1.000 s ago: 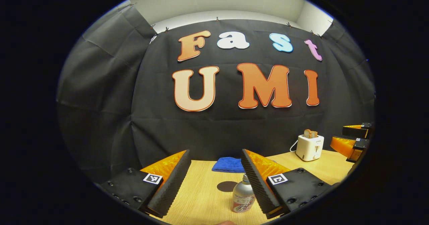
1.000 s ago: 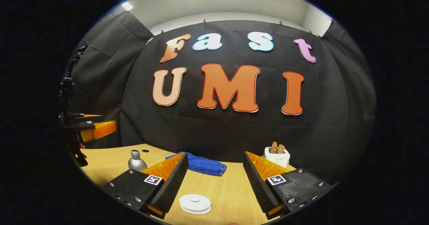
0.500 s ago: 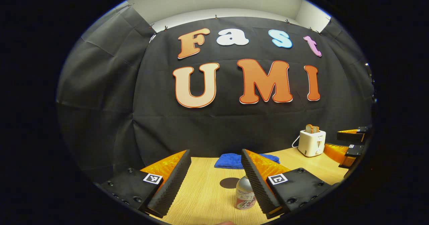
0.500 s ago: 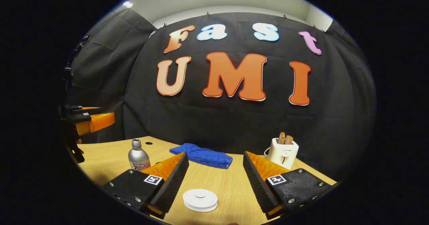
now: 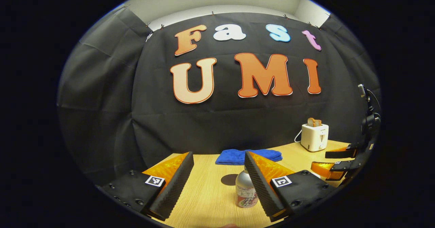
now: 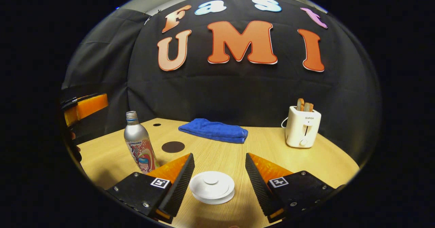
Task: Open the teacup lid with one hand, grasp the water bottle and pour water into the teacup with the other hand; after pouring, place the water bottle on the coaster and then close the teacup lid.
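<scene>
Risks:
- Right gripper (image 6: 217,183): jaws wide, holding nothing, straddling the lid (image 6: 211,186), which sits centred in the gap with clear space on both sides. Closing too low would probably clamp the cup rim along with the lid; closing off-centre could push the cup across the desk (image 6: 272,153) instead of lifting the lid.
- Left gripper (image 5: 219,183): jaws wide, holding nothing. Bottle (image 5: 245,191) upright just inside the right jaw, well apart from the left one. Closing from here would likely shove the bottle sideways before the far jaw arrives; tall, narrow, probably smooth metal, so tipping or slipping likely.
- Coaster (image 5: 230,179): ahead of the left gripper's jaws, just beyond the bottle. Small target; off-centre placement possible.

Hidden or unclear:
- Cup body under the lid mostly covered; just a thin white edge visible beneath.
- Bottle's right side cut off by the right jaw in the left gripper view.
- Bottle mouth: capped or open, cannot tell.
- Water level: not visible.
</scene>
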Tool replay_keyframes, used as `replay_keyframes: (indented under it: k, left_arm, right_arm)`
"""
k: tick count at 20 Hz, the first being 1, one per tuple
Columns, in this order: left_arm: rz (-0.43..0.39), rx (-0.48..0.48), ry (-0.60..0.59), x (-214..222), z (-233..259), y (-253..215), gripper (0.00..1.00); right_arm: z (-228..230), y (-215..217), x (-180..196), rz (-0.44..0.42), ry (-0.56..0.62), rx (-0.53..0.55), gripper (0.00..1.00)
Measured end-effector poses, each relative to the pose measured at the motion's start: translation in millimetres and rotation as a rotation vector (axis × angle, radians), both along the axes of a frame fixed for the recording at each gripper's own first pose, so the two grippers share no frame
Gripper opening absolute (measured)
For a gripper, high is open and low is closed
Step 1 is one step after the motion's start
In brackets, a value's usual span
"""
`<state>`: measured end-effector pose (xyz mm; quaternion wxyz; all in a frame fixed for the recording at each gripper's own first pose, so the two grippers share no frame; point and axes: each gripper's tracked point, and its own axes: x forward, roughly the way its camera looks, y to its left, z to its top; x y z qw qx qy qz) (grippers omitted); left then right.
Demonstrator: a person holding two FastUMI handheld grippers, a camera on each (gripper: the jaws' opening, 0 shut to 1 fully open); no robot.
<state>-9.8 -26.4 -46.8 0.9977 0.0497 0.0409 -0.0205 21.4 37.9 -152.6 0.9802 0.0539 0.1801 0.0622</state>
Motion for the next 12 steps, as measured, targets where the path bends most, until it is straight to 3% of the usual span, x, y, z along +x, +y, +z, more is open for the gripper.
replay_keyframes:
  k: [4, 9, 10, 12]
  left_arm:
    - [0.001, 0.001, 0.017, 0.3, -7.0, 0.7, 1.0]
    - [0.014, -0.002, 0.044, 0.3, -17.9, 4.0, 1.0]
    - [0.017, 0.0, 0.048, -0.4, -18.4, 4.9, 1.0]
    - [0.023, 0.004, 0.056, -0.2, -22.1, 6.5, 1.0]
  right_arm:
    - [-17.1, 8.2, 1.1, 0.037, 0.037, -0.011, 0.78]
    - [-38.5, 18.2, 1.5, 0.069, 0.086, -0.041, 0.77]
    - [-41.2, 18.3, 1.9, 0.069, 0.091, -0.042, 0.7]
    - [-44.0, 18.1, 4.5, 0.07, 0.098, -0.04, 0.66]
